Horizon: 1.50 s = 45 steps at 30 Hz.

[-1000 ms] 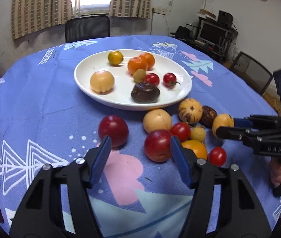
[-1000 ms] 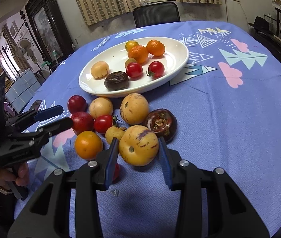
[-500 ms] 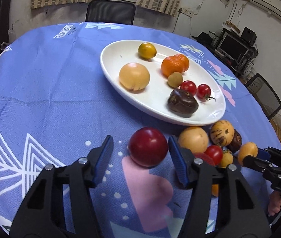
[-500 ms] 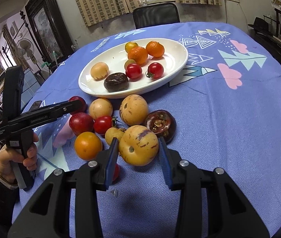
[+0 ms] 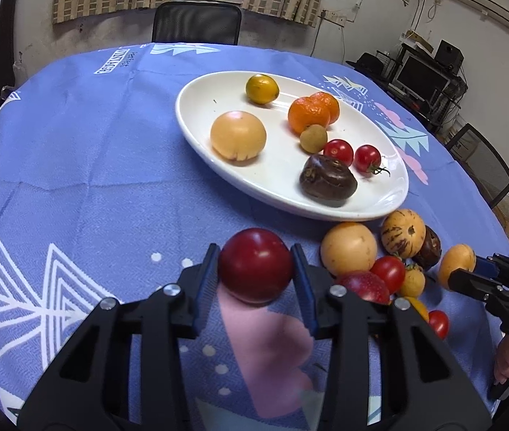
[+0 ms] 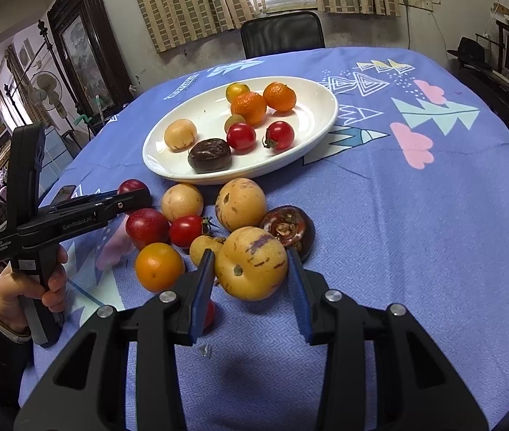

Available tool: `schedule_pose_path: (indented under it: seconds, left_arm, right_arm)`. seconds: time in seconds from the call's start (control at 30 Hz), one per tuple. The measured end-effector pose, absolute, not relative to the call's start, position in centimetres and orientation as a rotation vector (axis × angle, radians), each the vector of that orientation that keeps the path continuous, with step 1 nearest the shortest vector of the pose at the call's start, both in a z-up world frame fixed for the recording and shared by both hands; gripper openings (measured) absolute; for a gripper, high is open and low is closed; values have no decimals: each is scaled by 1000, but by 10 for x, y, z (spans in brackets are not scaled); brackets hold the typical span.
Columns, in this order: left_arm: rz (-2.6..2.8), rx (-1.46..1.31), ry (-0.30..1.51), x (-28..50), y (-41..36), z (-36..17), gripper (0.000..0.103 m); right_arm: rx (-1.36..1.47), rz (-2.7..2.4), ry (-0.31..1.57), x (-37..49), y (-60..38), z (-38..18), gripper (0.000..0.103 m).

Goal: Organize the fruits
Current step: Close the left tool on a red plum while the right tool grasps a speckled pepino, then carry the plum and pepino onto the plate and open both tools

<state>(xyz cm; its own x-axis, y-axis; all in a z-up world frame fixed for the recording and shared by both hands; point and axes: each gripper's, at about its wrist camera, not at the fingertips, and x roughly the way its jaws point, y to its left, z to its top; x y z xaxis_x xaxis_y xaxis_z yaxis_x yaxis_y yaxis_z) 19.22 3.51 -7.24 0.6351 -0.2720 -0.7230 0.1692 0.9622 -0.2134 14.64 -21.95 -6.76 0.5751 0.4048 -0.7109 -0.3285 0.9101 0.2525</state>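
contact is new: the left gripper (image 5: pixel 256 269) jaws, open a second ago, now clamp the round dark-red plum (image 5: pixel 255 265). next, the white oval plate (image 5: pixel 197 115) at 1 o'clock. the right gripper (image 6: pixel 250 280) jaws stay open around the yellow purple-streaked melon (image 6: pixel 250 262).

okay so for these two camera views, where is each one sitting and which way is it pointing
Left wrist: rides the left gripper, looking along its fingers, closed on a red plum, toward the white plate.
Right wrist: rides the right gripper, whose fingers flank a speckled yellow fruit; a hand shows.
Shared: plate, fruit cluster, blue tablecloth.
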Motion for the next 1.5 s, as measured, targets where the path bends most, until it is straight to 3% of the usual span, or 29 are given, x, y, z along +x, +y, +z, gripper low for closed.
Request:
schedule_pose_path:
  seconds: [0.67,0.97,1.23,1.27,1.3,1.33,1.5]
  left_arm:
    - [-276,-135,772,179,34,-45,41]
    - [-308,-99,736,234,16,-17,41]
    - [-293,-50,776,273,0,-27,42]
    - [-281,-49,777,274,0,-27,51]
    - [-267,-52,772,274,2,-27,72]
    - [-244,-61,757,272,4,-24,80]
    - [-240,-91,709,246,14,-1,89]
  right_arm:
    - [115,466,772,156,-214,-40,40]
    - [102,446,769,242,-188,-31,40]
    - [103,443,797,268,-181,-41,41]
    - [106,443,800,269,-182,-40,43]
    - [112,440,804,269,-184,-39,44]
    - [121,445,808,268,-186,-37,46]
    - [170,456,765,252,-205,-18,56]
